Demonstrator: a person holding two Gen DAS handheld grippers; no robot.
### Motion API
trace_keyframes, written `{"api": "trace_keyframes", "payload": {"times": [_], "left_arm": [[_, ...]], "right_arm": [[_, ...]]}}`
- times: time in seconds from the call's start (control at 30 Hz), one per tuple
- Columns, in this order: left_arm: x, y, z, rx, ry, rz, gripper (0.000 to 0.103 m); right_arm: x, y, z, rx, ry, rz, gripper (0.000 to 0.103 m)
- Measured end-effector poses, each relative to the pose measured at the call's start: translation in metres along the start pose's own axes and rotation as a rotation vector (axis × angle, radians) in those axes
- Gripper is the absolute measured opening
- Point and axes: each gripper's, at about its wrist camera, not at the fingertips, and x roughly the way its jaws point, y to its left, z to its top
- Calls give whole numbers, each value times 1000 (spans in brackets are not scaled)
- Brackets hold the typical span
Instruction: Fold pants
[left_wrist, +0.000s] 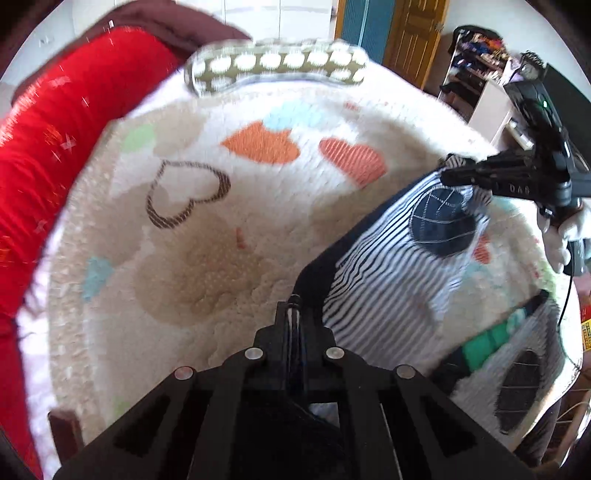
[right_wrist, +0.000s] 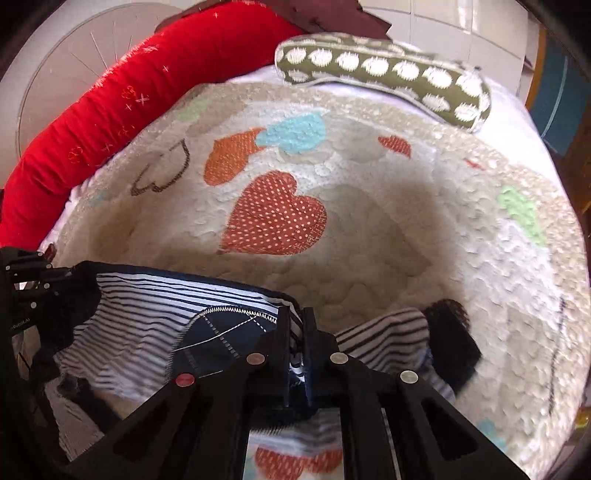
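The pants (left_wrist: 391, 280) are navy-and-white striped with round navy patches and a dark edge band. They hang stretched between my two grippers above a heart-patterned quilt (left_wrist: 221, 229). My left gripper (left_wrist: 294, 306) is shut on one end of the dark band. My right gripper (left_wrist: 452, 173) is shut on the other end, at the upper right of the left wrist view. In the right wrist view the right gripper (right_wrist: 297, 321) pinches the striped cloth (right_wrist: 147, 317), and the left gripper (right_wrist: 79, 275) holds it at the far left. A striped leg with a dark cuff (right_wrist: 448, 332) trails to the right.
A red bolster (left_wrist: 51, 155) lines the left side of the bed. An olive pillow with white dots (right_wrist: 384, 70) lies at the far end. A second garment with a green band (left_wrist: 491, 339) lies at the right edge. Shelves and a wooden door (left_wrist: 417, 33) stand beyond.
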Motion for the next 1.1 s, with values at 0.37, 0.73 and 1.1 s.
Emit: {"api": "trace_keyframes", "payload": {"times": [0.37, 0.73, 1.1], "left_arm": [[-114, -65, -93, 52, -191, 7, 5], [-86, -45, -215, -214, -65, 20, 7], [-133, -21, -210, -360, -237, -42, 8]], "right_arm": [[-132, 56, -149, 49, -127, 46, 7], [-163, 51, -289, 285, -145, -44, 41], [-148, -33, -293, 727, -318, 83, 73]]}}
